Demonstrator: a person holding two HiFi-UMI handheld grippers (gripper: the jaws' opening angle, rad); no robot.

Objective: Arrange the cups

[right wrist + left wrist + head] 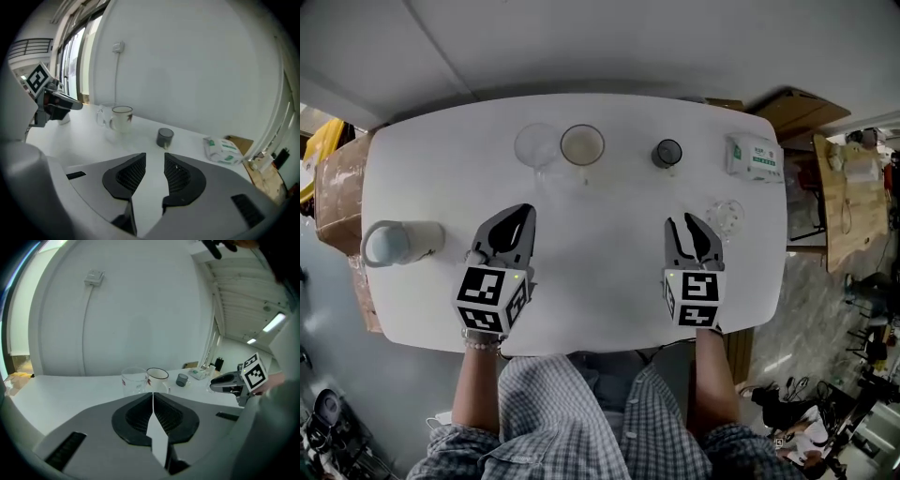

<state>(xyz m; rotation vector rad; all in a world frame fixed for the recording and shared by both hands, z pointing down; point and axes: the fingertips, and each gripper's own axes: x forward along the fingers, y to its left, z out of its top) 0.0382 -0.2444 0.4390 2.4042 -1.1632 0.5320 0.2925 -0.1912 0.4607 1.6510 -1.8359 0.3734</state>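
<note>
A person in a checked shirt is standing at the near edge of a white, round-cornered desk (441,178), holding a gripper in each hand above its near half.

The left gripper (523,214) is hovering left of centre with its jaws pressed together – the left gripper view (153,397) is showing the two ribbed pads meeting along a single line with nothing between them. The right gripper (686,223) is hanging right of centre, its jaws standing slightly spread with a narrow gap, and in its own view (154,160) only bare desk is showing through that gap.

The cups are sitting well apart from both pairs of jaws. Along the far edge a clear glass cup (536,145) and a white mug with a dark rim (582,145) are standing upright just beside each other, and a small dark grey cup (667,153) is standing alone further right. A small clear faceted glass (725,217) is resting near the right gripper, on its outer side – not touching it. A pale cup (398,243) is lying on its side at the desk's left end.

A white-and-green pack of tissues (754,157) is sitting at the far right corner.
</note>
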